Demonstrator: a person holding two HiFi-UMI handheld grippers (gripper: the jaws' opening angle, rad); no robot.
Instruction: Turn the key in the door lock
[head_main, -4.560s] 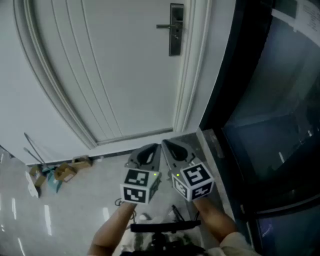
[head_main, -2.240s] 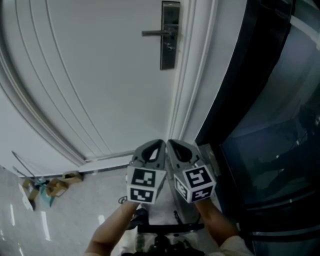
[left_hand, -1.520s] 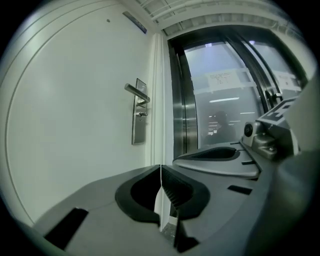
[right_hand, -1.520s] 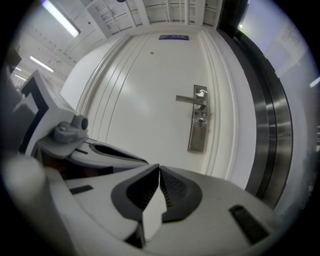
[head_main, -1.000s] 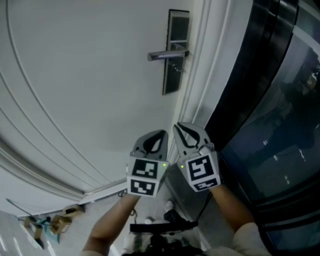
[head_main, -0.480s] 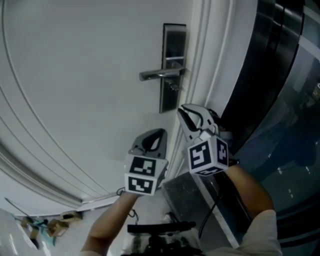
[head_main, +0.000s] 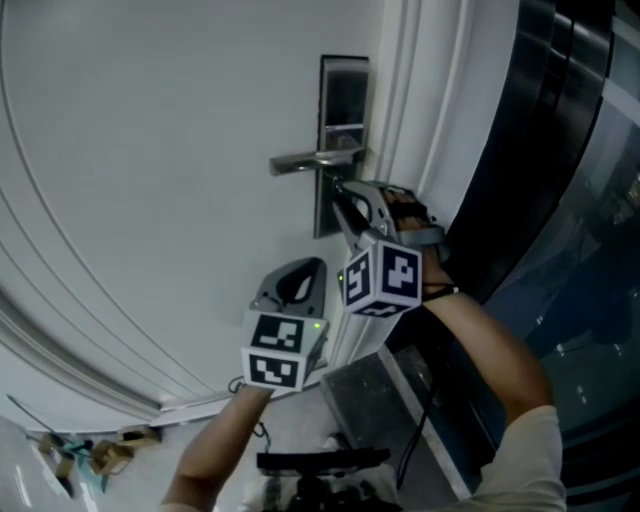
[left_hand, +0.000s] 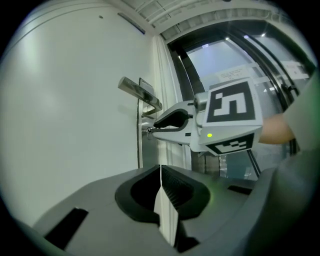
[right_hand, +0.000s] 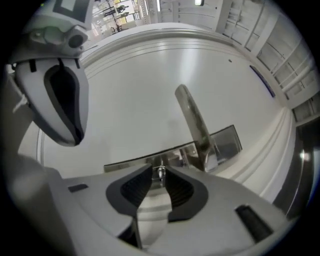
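Since half a second ago the right gripper (head_main: 345, 195) has come up and across from the door frame to the lock plate (head_main: 343, 100), rolling as it went, and its jaws have just been opening. The left gripper (head_main: 310, 268) has risen a little.

Nearest the person, the left gripper hangs low before the door (head_main: 150, 150), its jaws together with nothing between them. Above it and further in, the right gripper points at the plate just under the handle (head_main: 310, 160). In the right gripper view its jaws stand apart, with the key (right_hand: 160, 173) between the tips and a gap on each side, so the pads do not press on it. The key sits in the plate below the handle.
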